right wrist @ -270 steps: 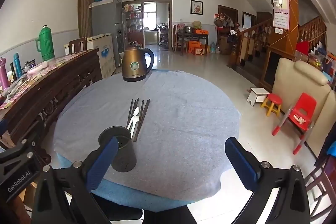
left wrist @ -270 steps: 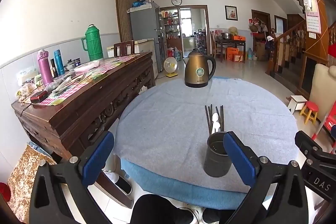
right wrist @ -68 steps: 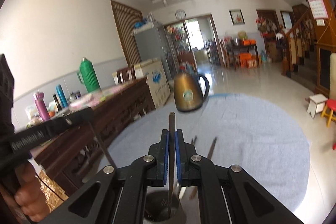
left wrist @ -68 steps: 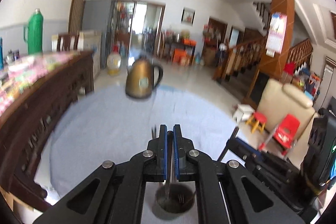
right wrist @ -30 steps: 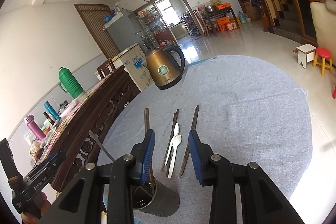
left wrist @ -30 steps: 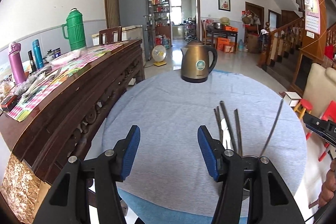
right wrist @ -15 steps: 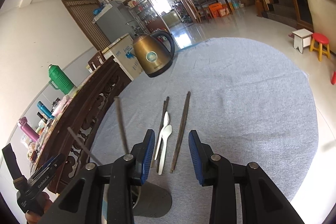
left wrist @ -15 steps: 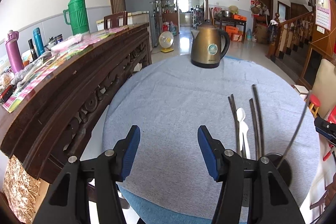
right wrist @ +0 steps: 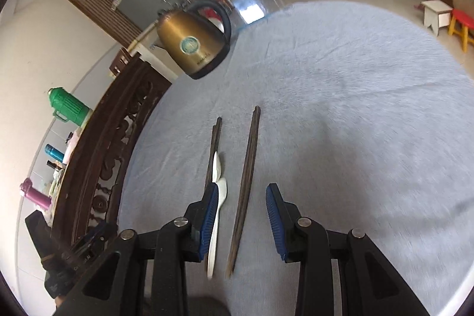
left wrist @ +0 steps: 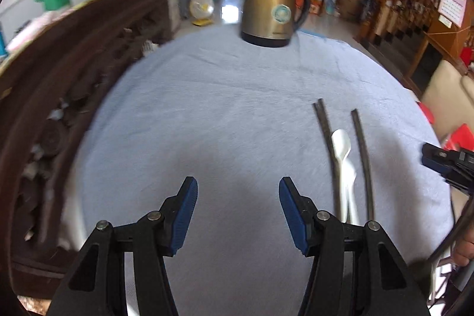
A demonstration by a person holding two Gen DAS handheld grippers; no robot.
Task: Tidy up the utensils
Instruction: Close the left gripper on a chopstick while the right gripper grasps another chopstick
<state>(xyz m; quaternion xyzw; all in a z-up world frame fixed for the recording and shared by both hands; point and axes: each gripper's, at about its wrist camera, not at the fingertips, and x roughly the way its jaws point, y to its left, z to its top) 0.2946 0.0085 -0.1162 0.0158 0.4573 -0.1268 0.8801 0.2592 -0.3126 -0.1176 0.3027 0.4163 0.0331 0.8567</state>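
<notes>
On the grey-blue cloth lie dark chopsticks [left wrist: 362,144] and two white spoons [left wrist: 342,144], right of my left gripper [left wrist: 237,191]. That gripper hangs open over bare cloth with nothing between its blue pads. In the right wrist view a pair of chopsticks [right wrist: 248,168] runs up between the fingers of my open right gripper [right wrist: 241,194]. The white spoons [right wrist: 217,168] and another chopstick [right wrist: 214,138] lie beside its left pad. A dark grey holder rim [right wrist: 207,305] peeks out at the bottom edge. One chopstick [left wrist: 451,239] leans at the lower right of the left wrist view.
A gold kettle [left wrist: 272,11] stands at the far edge of the round table [left wrist: 207,96]. A carved dark wooden sideboard [left wrist: 74,55] with a green flask [right wrist: 69,105] runs along the left. Small stools [right wrist: 438,14] stand on the floor to the right.
Both grippers have dropped toward the cloth and tipped downward, so the utensils look closer. The holder has slid under the lower edge of both views. Neither gripper's opening has changed.
</notes>
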